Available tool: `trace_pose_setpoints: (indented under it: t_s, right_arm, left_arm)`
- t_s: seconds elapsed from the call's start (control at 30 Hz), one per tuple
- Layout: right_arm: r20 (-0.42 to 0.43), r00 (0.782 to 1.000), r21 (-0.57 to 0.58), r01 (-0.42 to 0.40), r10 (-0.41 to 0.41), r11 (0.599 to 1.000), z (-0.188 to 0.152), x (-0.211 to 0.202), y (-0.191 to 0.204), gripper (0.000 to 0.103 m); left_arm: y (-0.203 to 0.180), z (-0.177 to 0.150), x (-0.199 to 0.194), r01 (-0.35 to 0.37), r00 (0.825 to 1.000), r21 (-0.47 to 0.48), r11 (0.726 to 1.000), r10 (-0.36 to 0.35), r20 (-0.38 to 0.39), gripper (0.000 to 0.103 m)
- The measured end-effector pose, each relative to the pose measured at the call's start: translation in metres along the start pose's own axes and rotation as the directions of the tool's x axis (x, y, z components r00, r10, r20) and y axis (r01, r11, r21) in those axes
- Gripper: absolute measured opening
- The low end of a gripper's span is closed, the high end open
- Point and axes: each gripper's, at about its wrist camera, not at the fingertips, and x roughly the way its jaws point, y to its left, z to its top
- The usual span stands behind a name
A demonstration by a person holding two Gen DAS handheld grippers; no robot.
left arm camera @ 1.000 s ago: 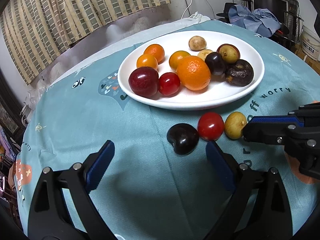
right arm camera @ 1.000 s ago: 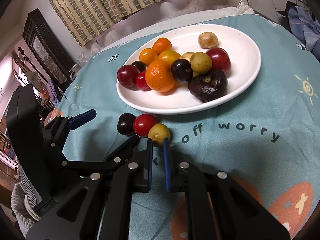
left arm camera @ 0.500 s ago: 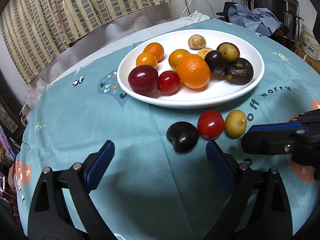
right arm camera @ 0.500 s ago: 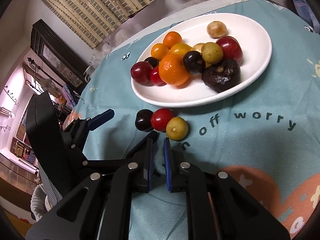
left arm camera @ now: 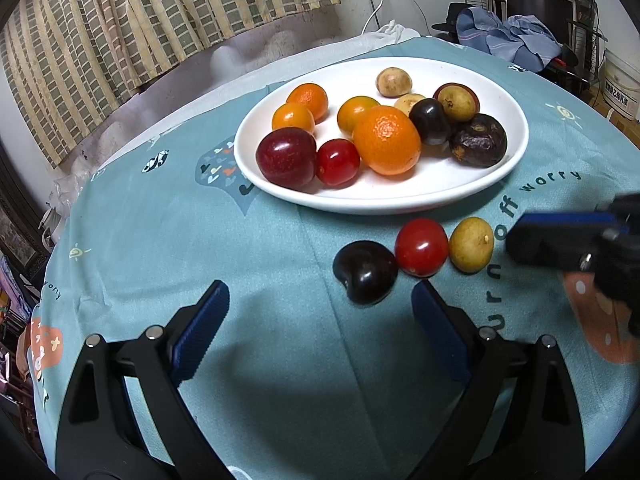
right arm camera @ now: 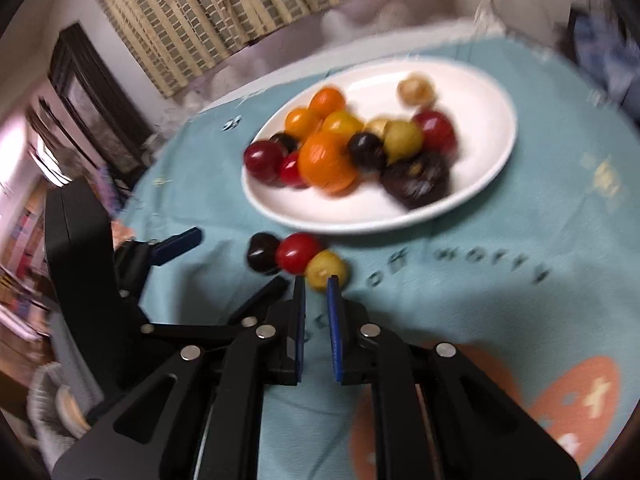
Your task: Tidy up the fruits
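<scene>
A white plate (left arm camera: 380,206) (right arm camera: 360,224) holds several fruits: oranges, red and dark plums, yellowish ones. In front of it, a dark cherry (left arm camera: 366,276) (right arm camera: 262,252), a red tomato (left arm camera: 421,246) (right arm camera: 298,251) and a yellow-green fruit (left arm camera: 471,244) (right arm camera: 326,268) lie in a row on the teal tablecloth. My left gripper (left arm camera: 320,300) stands open just short of the cherry, holding nothing. My right gripper (right arm camera: 316,285) is shut and empty, its tips right before the yellow-green fruit. In the left wrist view this right gripper (left arm camera: 560,242) sits just right of that fruit.
The round table's teal cloth (left arm camera: 200,240) carries printed words and orange figures. A striped curtain (left arm camera: 160,20) hangs behind. Clothes and a monitor (left arm camera: 520,20) stand at the far right, dark furniture (right arm camera: 92,92) at the left. The right wrist view is motion-blurred.
The right gripper has shifted a little beside the yellow-green fruit and stayed shut; its view tilted and blurred. The left gripper and the three loose fruits have not moved.
</scene>
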Motion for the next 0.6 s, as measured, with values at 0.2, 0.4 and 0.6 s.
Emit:
trace_pose_setpoints:
  t_s: [0.2, 0.4, 0.6]
  right_arm:
    - [0.085, 0.987, -0.083, 0.146, -0.139, 0.986, -0.003, -0.007, 0.008, 0.011]
    - [0.128, 0.965, -0.113, 0.245, -0.231, 0.963, -0.003, -0.006, 0.006, 0.017]
    - [0.194, 0.938, -0.110, 0.311, -0.287, 0.944, -0.005, -0.012, 0.009, 0.052]
  left_arm:
    - [0.000, 0.000, 0.000, 0.000, 1.000, 0.000, 1.000, 0.000, 0.000, 0.095]
    - [0.000, 0.000, 0.000, -0.001, 1.000, 0.001, 1.000, 0.001, -0.001, 0.095]
    - [0.001, 0.001, 0.000, 0.000, 1.000, 0.001, 1.000, 0.000, -0.001, 0.096]
